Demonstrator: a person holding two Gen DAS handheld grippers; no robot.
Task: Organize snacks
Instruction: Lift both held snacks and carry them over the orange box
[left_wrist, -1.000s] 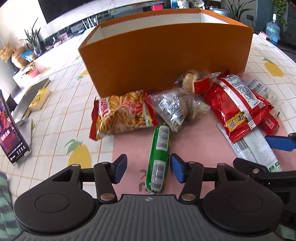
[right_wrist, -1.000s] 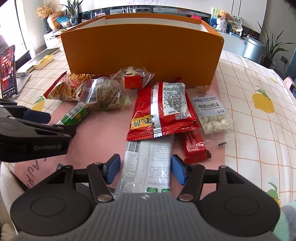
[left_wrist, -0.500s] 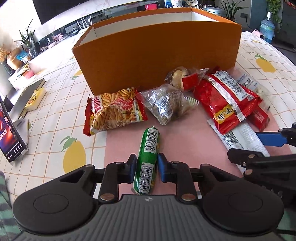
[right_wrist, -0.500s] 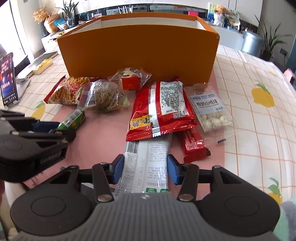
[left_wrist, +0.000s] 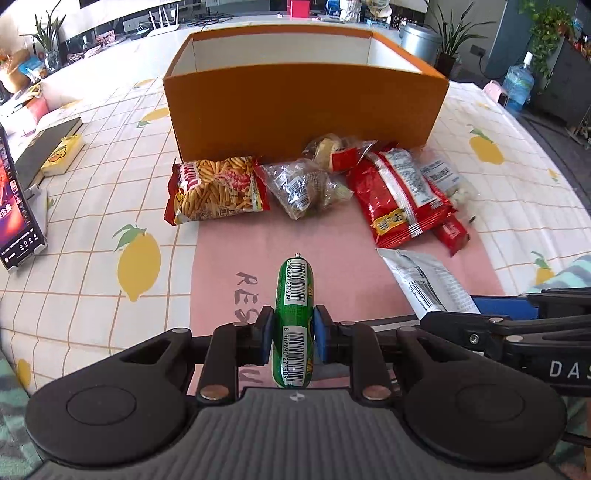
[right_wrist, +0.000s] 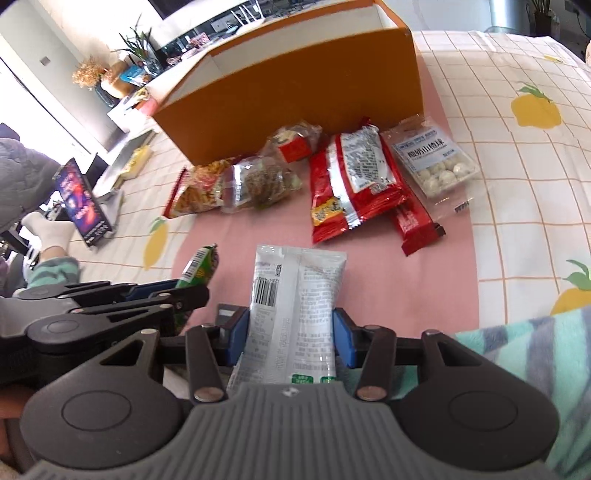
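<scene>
The right gripper clamped a white packet, lifted off the pink mat. To its left, the left gripper held a green sausage. Red packets lay before the orange box.

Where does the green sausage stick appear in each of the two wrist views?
Left wrist: green sausage stick at bottom centre, clamped in the left gripper.
Right wrist: its tip at lower left, above that gripper's fingers.
Shared landmark: orange box behind the snacks.
</scene>
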